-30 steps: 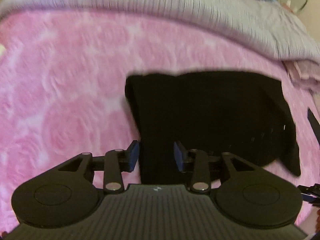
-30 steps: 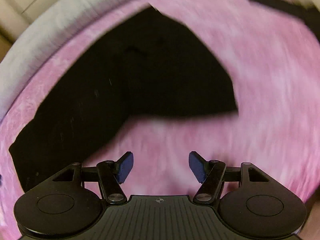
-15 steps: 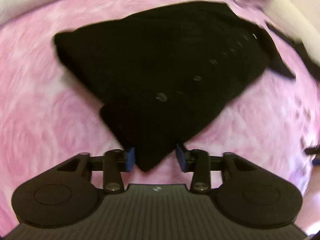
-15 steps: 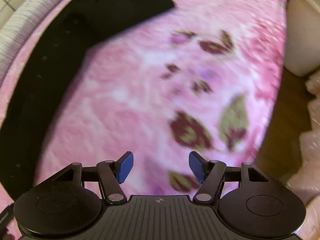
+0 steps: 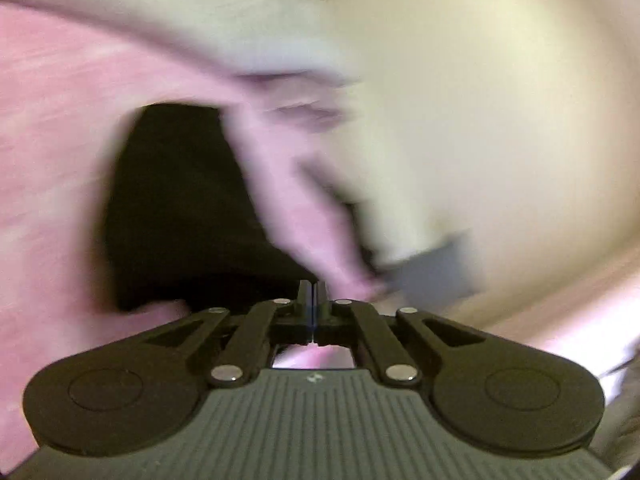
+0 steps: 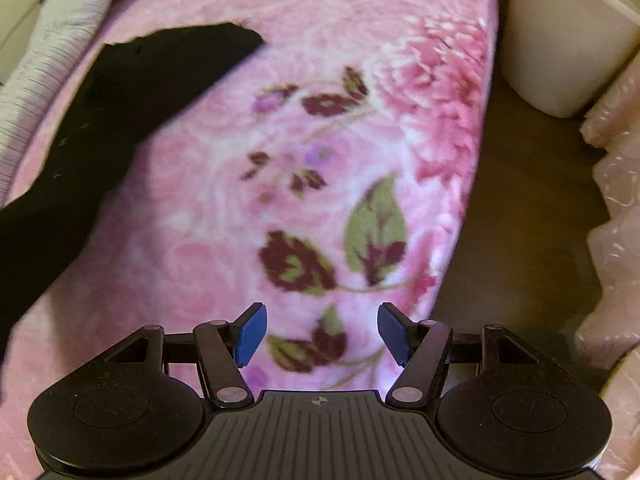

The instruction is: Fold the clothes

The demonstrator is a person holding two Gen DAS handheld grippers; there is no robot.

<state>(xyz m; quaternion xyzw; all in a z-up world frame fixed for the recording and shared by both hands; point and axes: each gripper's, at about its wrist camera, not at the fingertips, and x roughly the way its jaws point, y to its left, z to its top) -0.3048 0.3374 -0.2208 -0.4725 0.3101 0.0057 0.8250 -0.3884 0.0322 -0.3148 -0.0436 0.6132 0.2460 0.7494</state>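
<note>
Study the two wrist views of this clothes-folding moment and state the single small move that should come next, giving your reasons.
Probably the left gripper should carry its pinched edge of the black garment across and lay it down on the pink blanket. Its jaws are shut, apparently on the cloth, and the view is blurred with motion. The right gripper is open and holds nothing, above bare blanket, so it seems free to steady the fold.

The left gripper (image 5: 311, 294) has its jaws pressed together, pinching a corner of the black garment (image 5: 180, 208), which lies blurred on the pink blanket (image 5: 60, 120).
</note>
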